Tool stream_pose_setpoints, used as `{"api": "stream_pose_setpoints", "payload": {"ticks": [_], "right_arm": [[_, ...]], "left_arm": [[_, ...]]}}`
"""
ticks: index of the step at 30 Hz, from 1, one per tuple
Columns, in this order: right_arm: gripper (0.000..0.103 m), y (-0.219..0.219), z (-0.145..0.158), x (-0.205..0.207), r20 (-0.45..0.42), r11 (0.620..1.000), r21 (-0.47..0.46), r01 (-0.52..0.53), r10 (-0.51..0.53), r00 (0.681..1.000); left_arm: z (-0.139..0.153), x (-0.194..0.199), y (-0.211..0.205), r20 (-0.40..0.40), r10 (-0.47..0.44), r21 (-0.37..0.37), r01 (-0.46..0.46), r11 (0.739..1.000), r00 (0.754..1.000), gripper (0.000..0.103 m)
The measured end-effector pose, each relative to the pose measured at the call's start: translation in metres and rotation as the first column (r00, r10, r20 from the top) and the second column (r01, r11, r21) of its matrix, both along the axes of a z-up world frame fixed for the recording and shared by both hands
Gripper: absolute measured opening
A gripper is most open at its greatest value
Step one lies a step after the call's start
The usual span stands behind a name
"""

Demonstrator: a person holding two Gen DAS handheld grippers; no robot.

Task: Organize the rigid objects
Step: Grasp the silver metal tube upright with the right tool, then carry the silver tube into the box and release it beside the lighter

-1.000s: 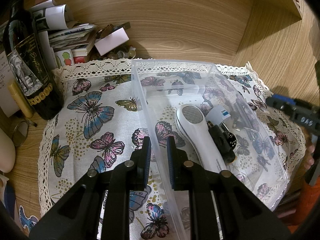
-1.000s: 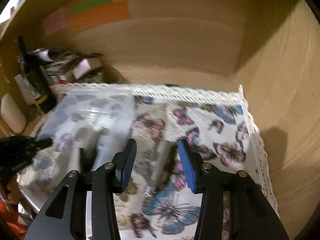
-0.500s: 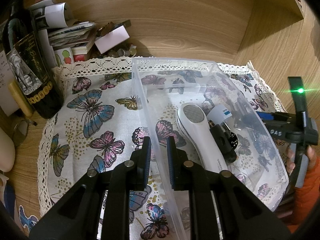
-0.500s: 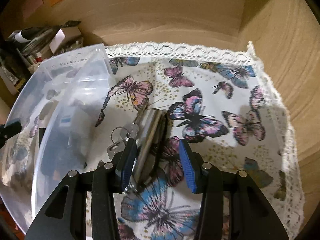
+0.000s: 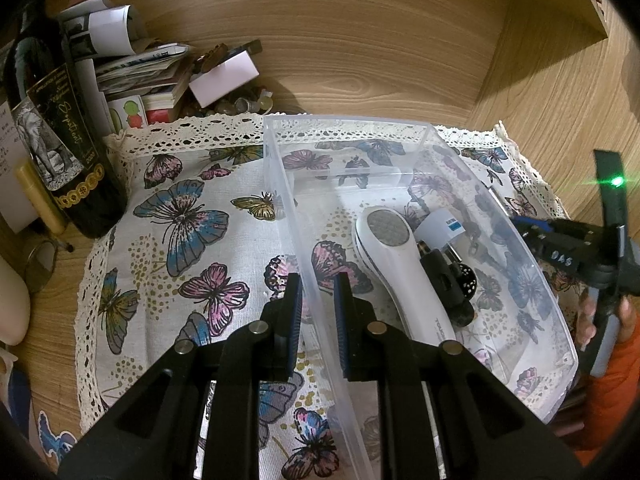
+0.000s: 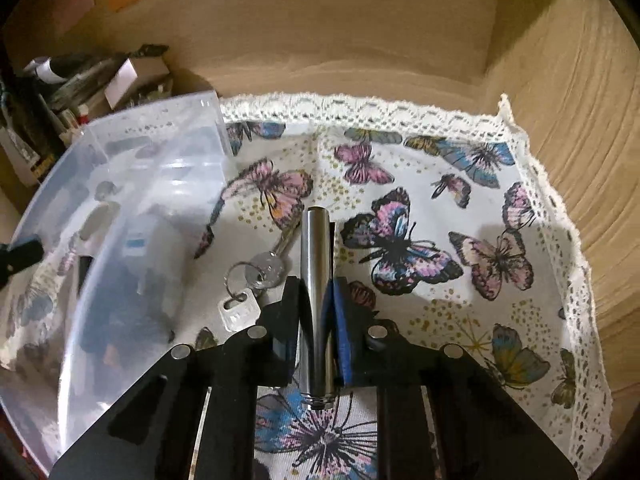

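A clear plastic bin [image 5: 424, 132] stands on the butterfly cloth [image 5: 188, 216]. It holds a white handheld device [image 5: 394, 264], a small white and blue item [image 5: 440, 228] and a black object [image 5: 448, 284]. My left gripper [image 5: 317, 300] straddles the bin's left wall and grips it. My right gripper [image 6: 316, 308] is shut on a silver metal cylinder [image 6: 316, 280] lying on the cloth, just right of the bin [image 6: 120, 208]. A key ring with keys [image 6: 252, 284] lies to the cylinder's left. The right gripper also shows at the right edge of the left wrist view [image 5: 560, 244].
A dark wine bottle [image 5: 52, 132] stands at the far left, with papers and small boxes [image 5: 160, 76] piled behind the cloth. Wooden walls close the back and right. The cloth's lace edge [image 6: 560, 208] runs near the right wall.
My right gripper moved down and forward over the cloth, then closed on the silver cylinder. My left gripper has stayed on the bin wall.
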State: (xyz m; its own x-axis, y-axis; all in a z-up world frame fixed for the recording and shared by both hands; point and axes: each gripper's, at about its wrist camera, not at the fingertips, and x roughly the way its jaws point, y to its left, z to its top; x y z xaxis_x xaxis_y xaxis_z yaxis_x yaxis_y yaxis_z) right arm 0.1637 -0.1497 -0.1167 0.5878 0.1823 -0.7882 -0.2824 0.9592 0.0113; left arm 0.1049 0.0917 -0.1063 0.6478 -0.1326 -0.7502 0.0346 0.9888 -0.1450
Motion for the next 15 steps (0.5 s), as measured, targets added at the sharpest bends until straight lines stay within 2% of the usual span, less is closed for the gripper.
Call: {"api": "stream_pose_setpoints", "payload": {"ticks": [8,15], "right_arm": [[0.015,0.004,0.041,-0.019,0.106,0.999,0.019,-0.031,0.028,0.994],[0.015,0.026,0.069,-0.031,0.193,0.995,0.021,-0.095,0.089,0.977]], "left_arm": [[0.0,0.001,-0.001,-0.001,0.001,0.0,-0.001,1.0,1.0,0.014],[0.0,0.0,0.0,-0.001,0.001,0.001,-0.001,1.0,1.0,0.014]]}}
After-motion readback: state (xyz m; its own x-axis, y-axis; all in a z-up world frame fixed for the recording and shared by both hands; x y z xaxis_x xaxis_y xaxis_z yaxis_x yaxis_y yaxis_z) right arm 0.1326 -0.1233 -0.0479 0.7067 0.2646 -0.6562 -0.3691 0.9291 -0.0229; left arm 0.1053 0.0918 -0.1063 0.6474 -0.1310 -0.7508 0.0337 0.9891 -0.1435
